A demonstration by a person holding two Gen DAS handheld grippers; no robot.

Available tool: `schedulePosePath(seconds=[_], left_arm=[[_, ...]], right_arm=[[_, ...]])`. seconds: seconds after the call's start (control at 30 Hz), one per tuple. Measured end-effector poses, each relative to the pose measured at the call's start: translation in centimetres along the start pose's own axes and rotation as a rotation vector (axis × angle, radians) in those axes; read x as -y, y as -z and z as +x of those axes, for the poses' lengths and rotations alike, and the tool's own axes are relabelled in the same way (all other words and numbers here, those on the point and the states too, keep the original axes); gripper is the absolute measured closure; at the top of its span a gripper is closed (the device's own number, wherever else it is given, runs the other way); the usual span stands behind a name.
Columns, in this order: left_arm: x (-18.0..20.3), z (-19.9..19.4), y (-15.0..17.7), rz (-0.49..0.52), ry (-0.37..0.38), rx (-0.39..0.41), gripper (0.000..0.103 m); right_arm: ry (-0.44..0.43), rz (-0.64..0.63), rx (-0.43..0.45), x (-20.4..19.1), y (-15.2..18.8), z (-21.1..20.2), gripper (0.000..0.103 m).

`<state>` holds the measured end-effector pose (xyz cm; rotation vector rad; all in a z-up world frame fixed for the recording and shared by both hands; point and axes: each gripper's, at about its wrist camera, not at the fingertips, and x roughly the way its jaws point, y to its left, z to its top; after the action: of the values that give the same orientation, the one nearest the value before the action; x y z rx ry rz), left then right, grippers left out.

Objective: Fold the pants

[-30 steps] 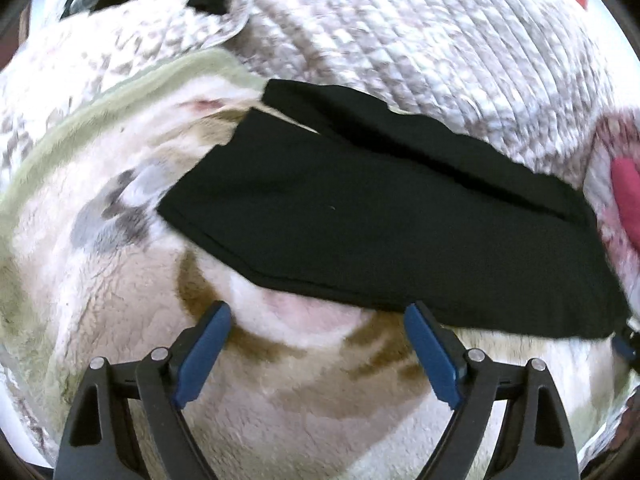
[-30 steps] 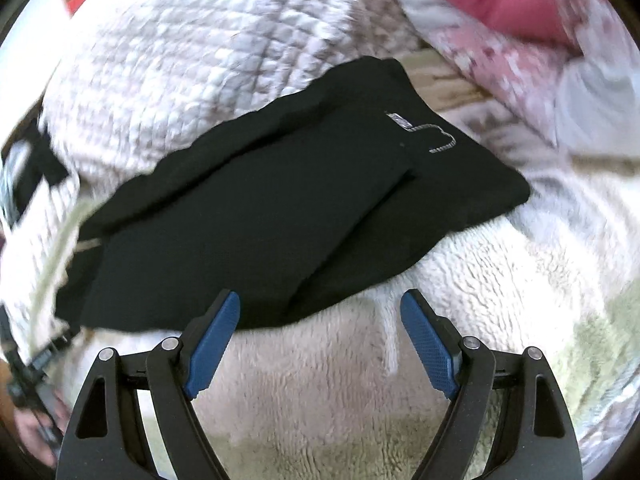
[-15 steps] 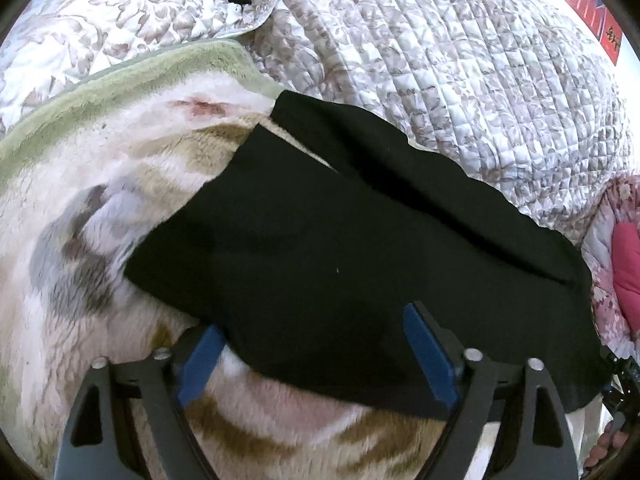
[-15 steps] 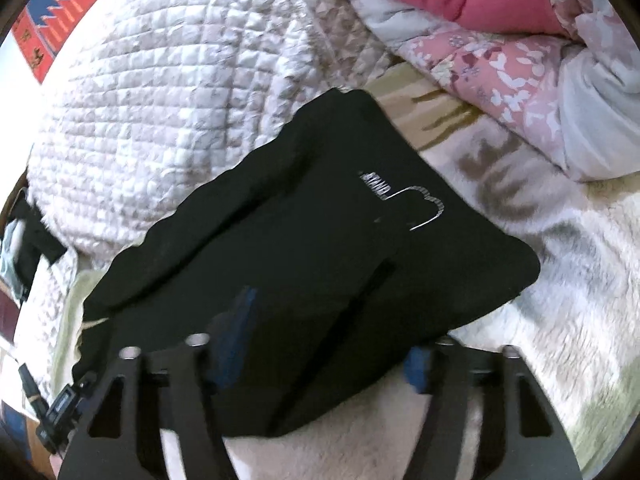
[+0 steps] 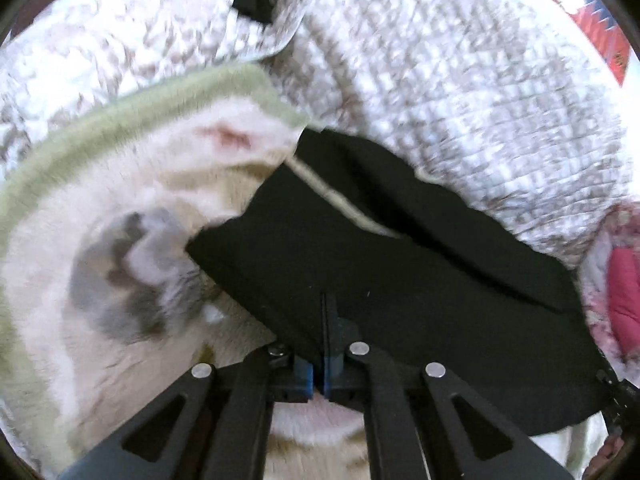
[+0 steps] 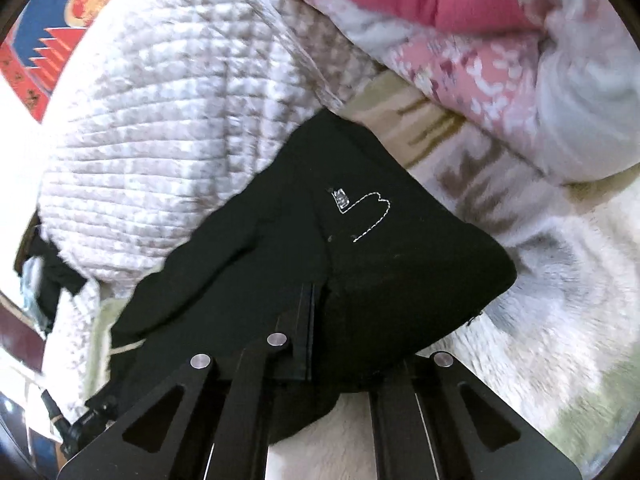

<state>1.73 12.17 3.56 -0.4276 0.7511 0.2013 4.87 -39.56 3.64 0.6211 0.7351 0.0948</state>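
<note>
Both tongs pinch soft black pants [image 5: 400,280] on fleecy blanket [image 5: 100,200].

Right gripper [image 6: 310,320] jaws pinch black pants [image 6: 360,264].

From the black pants [image 5: 400,264], the fleece blanket [image 5: 120,208] lies bare toward 9 o'clock. The heaped quilt [image 5: 460,100] blocks 12 to 2; the pink pillow [image 6: 460,28] crowds 3 o'clock.
</note>
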Motion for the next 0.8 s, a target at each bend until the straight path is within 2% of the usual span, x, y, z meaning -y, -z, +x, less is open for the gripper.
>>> schedulePosePath(seconds=[0.1, 0.2, 0.37, 0.43, 0.53, 0.63, 0.73, 0.8], left_arm=[[-0.3, -3.1, 0.5, 0.033, 0.002, 0.027, 0.099], [-1.8, -4.9, 1.8, 0.016, 0.016, 0.011, 0.099], [-4.1, -5.3, 5.6, -0.012, 0.001, -0.072, 0.099], [-4.5, -5.0, 6.4, -0.010, -0.005, -0.095, 0.099], [-4.1, -5.5, 6.4, 0.006, 0.007, -0.076, 0.098], [-4.1, -6.7, 6.3, 0.013, -0.008, -0.031, 0.094], [-5.2, -7.6, 6.1, -0.010, -0.060, 0.005, 0.094], [-6.1, -8.2, 6.0, -0.039, -0.106, 0.027, 0.094]], right_arm=[[-0.005, -0.025, 0.012, -0.4, 0.8, -2.9, 0.099], [-0.005, 0.010, -0.006, 1.0, 2.6, -5.1, 0.099], [0.059, 0.084, -0.082, 4.8, 6.8, -5.5, 0.099], [0.042, 0.113, -0.089, 5.5, 7.3, -5.5, 0.099], [0.047, 0.058, -0.088, 4.5, 6.8, -5.6, 0.098], [0.068, 0.050, -0.087, 4.6, 7.0, -6.2, 0.087], [0.092, 0.044, -0.059, 4.7, 7.6, -7.6, 0.081], [0.143, 0.038, -0.019, 4.7, 7.8, -9.2, 0.071]])
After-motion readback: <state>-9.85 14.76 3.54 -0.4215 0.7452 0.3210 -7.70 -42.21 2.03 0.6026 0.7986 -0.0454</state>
